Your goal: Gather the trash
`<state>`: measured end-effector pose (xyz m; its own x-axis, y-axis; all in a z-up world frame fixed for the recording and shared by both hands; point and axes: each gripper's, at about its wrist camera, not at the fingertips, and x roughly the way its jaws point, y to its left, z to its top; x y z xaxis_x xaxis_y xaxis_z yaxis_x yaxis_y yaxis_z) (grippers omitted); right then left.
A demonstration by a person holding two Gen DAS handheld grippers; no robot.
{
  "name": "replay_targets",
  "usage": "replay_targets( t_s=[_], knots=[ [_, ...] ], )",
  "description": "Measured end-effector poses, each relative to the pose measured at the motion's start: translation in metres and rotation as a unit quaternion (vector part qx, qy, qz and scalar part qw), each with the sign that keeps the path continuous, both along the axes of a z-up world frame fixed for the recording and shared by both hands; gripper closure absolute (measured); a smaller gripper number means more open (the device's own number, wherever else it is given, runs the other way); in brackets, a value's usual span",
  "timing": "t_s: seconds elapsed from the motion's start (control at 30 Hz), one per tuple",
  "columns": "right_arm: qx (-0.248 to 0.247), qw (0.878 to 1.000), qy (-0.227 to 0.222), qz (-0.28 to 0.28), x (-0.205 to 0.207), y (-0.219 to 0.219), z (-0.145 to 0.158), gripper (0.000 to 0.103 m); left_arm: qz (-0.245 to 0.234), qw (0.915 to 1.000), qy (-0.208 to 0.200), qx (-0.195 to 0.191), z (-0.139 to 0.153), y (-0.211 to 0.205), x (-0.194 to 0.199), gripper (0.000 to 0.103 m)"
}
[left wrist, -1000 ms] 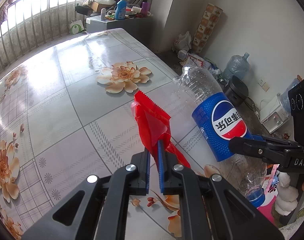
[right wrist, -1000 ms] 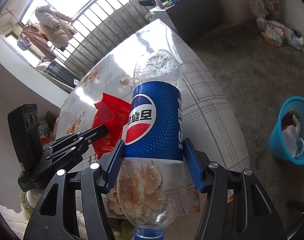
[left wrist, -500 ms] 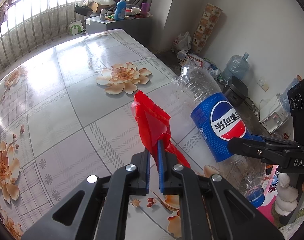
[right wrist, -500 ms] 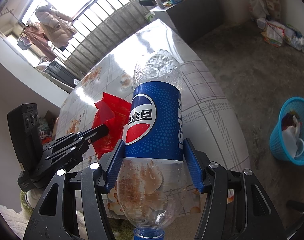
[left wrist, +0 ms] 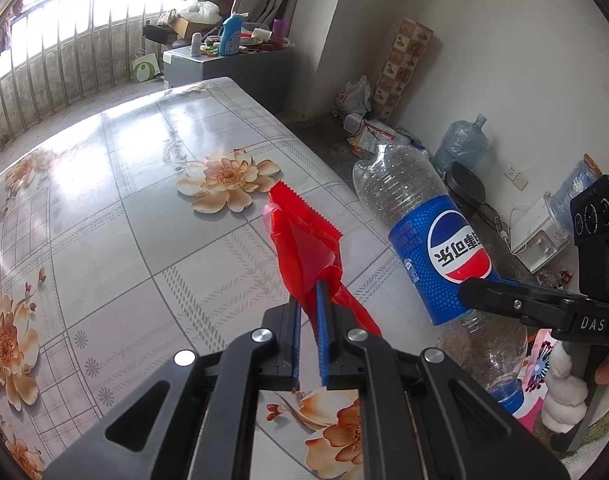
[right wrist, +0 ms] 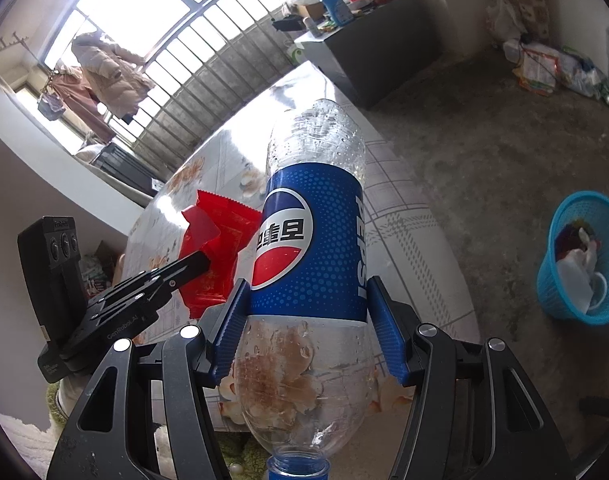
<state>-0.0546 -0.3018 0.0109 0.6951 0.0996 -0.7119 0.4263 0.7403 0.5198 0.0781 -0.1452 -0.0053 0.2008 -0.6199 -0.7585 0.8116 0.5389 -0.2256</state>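
**Both tongs loaded at the table edge**

Landmark: the flower-print table (left wrist: 104, 208).

Left of the table, past its far side: barred window railing (left wrist: 44, 64); coats on a rack (right wrist: 104, 68) hang against the glass.

Over the table: my left gripper (left wrist: 308, 300) is clenched on a red wrapper (left wrist: 304, 248), its blue pads pinching the lower part, the serrated top edge sticking up above the tabletop. The wrapper is lifted, not lying flat.

At the table's near right edge: my right gripper (right wrist: 308, 320) grasps a Pepsi bottle (right wrist: 312, 240) across the lower edge of its blue label, one pad on each side. The bottle is held base away from me, blue cap (right wrist: 298, 468) toward the camera, droplets inside. Seen from the right wrist, bottle and wrapper sit just beside each other; I cannot tell if they touch.

Beyond the table's far end: a dark cabinet (left wrist: 240, 68) cluttered with bottles and boxes.

Right of the table, on the concrete floor: a blue basket (right wrist: 584, 260) already holding scraps, well apart from the bottle, bare floor between. Along the wall: plastic bags, a large water jug (left wrist: 462, 142), a white appliance (left wrist: 536, 236).
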Motion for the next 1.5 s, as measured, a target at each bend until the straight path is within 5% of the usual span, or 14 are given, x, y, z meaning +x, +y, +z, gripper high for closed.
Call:
replay_targets(
  t_s=[0.23, 0.37, 0.6, 0.83, 0.87, 0.93, 0.97, 1.03, 1.1, 1.17, 1.5],
  knots=[
    [0.01, 0.995, -0.031, -0.097, -0.062, -0.048, 0.011, 0.047, -0.076, 0.9966, -0.019, -0.026, 0.03, -0.061, -0.023, 0.096],
    [0.044, 0.979, -0.037, -0.195, -0.116, -0.086, -0.001, 0.047, -0.151, 0.9879, -0.018, -0.028, 0.038, -0.122, -0.051, 0.096],
    [0.188, 0.926, -0.031, -0.325, -0.198, -0.135, -0.075, 0.047, -0.274, 0.9587, 0.065, 0.039, -0.005, -0.253, -0.099, 0.096],
    [0.306, 0.863, -0.044, -0.4, -0.225, -0.191, -0.147, 0.046, -0.332, 0.9326, 0.075, 0.121, -0.076, -0.374, -0.148, 0.096],
    [0.32, 0.852, -0.046, -0.412, -0.227, -0.203, -0.159, 0.045, -0.34, 0.9281, 0.081, 0.128, -0.087, -0.391, -0.153, 0.093],
    [0.349, 0.83, -0.063, -0.431, -0.228, -0.225, -0.185, 0.043, -0.35, 0.9214, 0.086, 0.145, -0.108, -0.422, -0.161, 0.064],
    [0.364, 0.818, -0.069, -0.44, -0.229, -0.235, -0.201, 0.043, -0.348, 0.9216, 0.083, 0.15, -0.116, -0.434, -0.163, 0.041],
    [0.398, 0.791, -0.067, -0.46, -0.231, -0.25, -0.234, 0.043, -0.324, 0.9319, 0.057, 0.154, -0.126, -0.446, -0.161, 0.039],
    [0.397, 0.773, -0.043, -0.492, -0.238, -0.253, -0.251, 0.043, -0.311, 0.9357, 0.078, 0.146, -0.128, -0.441, -0.156, 0.039],
    [0.378, 0.778, -0.04, -0.5, -0.239, -0.251, -0.252, 0.043, -0.307, 0.9372, 0.094, 0.135, -0.123, -0.43, -0.148, 0.039],
    [0.335, 0.79, -0.063, -0.51, -0.237, -0.231, -0.224, 0.043, -0.275, 0.9597, 0.048, 0.029, -0.031, -0.349, -0.112, 0.038]
  ],
)
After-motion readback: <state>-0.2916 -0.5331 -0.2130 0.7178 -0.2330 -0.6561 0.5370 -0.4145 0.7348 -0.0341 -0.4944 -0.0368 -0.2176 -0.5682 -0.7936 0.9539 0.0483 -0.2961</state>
